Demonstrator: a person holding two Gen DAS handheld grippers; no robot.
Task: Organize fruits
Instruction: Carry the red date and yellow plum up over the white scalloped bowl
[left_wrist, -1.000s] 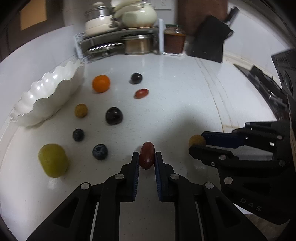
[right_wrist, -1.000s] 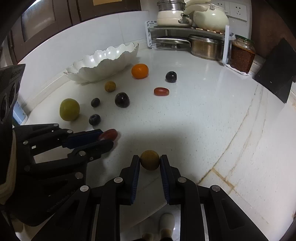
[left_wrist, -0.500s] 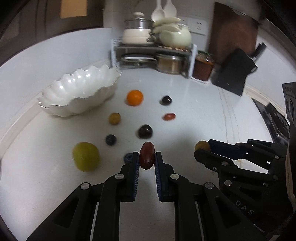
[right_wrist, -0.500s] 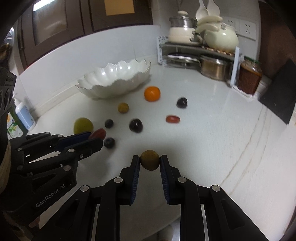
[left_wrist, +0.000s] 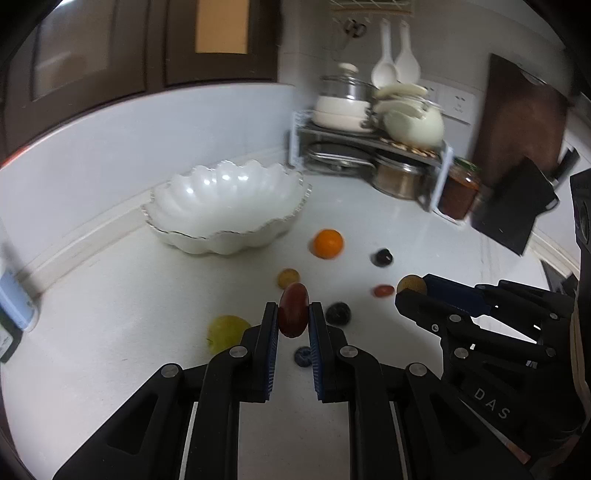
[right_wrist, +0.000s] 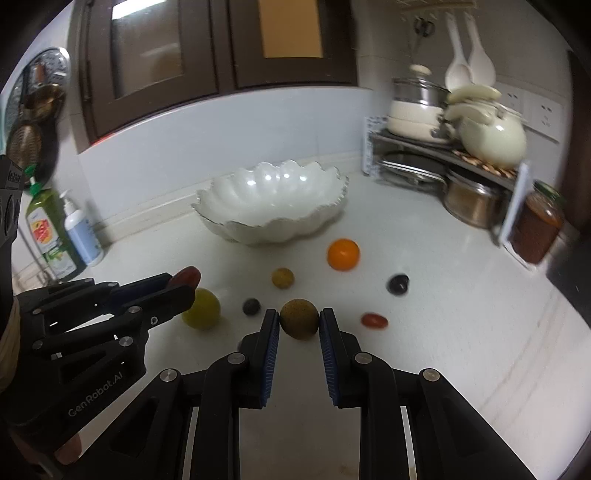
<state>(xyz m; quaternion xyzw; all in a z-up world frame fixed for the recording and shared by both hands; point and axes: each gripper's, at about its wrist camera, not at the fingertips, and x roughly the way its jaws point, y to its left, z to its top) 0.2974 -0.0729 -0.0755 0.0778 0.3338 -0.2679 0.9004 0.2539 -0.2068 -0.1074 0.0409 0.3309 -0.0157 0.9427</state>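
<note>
Two hand-held grippers, each carrying one fruit above a white kitchen counter (right_wrist: 461, 332). The left gripper (left_wrist: 293, 325) was pinched on an oblong dark-red fruit (left_wrist: 293, 314), which stood upright between its blue pads; the right gripper (right_wrist: 299, 325) was pinched on a round brownish-yellow fruit (right_wrist: 299, 318). In the right wrist view the left gripper appeared at the left edge, the red fruit showing at its tips. The scalloped white bowl (right_wrist: 236, 225), taken here as the likely destination, stood beyond both grippers near the back wall, and no fruit could be seen inside it. The task therefore appeared to be at an early stage: nothing had yet been delivered, and two pieces were in hand but not over the bowl. Lying loose on the counter between grippers and bowl were an orange (right_wrist: 343, 254), a small yellow-brown fruit (right_wrist: 283, 277), a dark round fruit (right_wrist: 398, 283), a small red tomato-like fruit (right_wrist: 374, 320), a green fruit (right_wrist: 202, 309), a small dark berry (right_wrist: 251, 306), another dark fruit (left_wrist: 338, 313) and a blueberry (left_wrist: 303, 356) seen below the left gripper. A pot rack (right_wrist: 443, 147) occupied the far corner.
</note>
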